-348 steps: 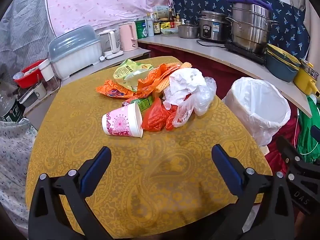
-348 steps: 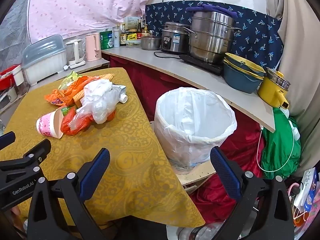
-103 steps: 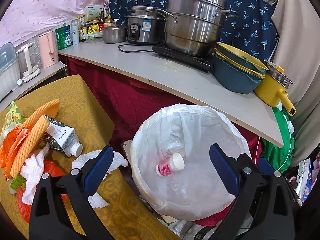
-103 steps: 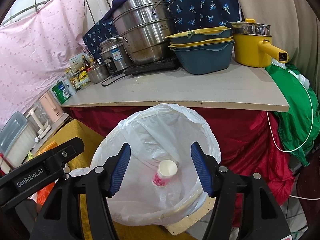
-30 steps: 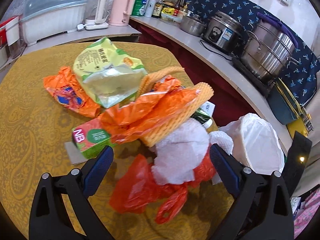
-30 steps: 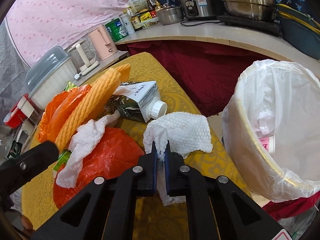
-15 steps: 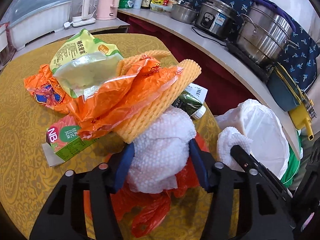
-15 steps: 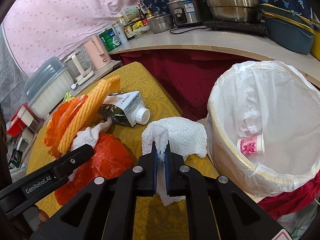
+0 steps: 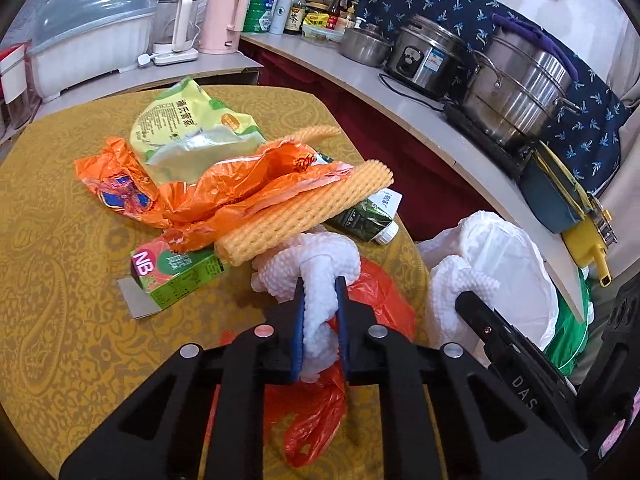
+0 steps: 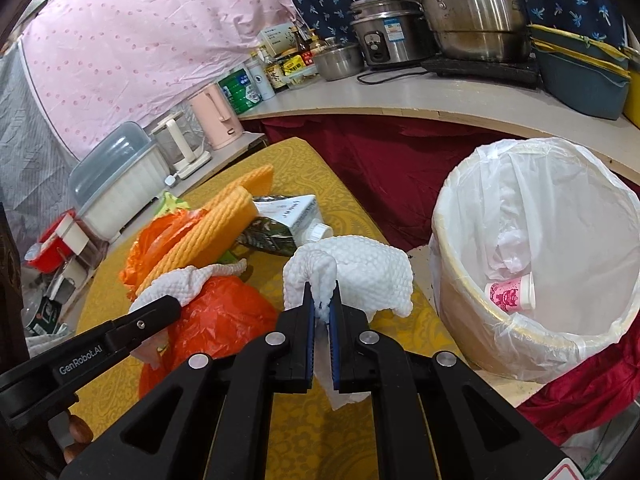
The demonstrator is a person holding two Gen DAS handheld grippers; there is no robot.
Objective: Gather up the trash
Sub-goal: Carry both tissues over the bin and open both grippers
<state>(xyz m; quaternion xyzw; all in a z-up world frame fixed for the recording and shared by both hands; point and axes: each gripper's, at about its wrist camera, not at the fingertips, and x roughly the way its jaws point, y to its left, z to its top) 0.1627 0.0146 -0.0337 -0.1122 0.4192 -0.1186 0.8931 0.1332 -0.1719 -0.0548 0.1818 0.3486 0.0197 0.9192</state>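
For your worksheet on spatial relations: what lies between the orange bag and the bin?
In the right wrist view, the white paper towel lies between the orange bag and the bin.

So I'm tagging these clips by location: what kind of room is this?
Most likely a home kitchen with a dining corner. A rice cooker and stacked steamer pot sit on the counter, sauce bottles stand behind, and a cloth-covered table stands beside a lined trash bin.

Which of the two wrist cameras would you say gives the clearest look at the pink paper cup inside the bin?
The right wrist view: it looks down into the bin, where the pink paper cup lies on its side. In the left wrist view the bin's interior is hidden, so the cup is not visible.
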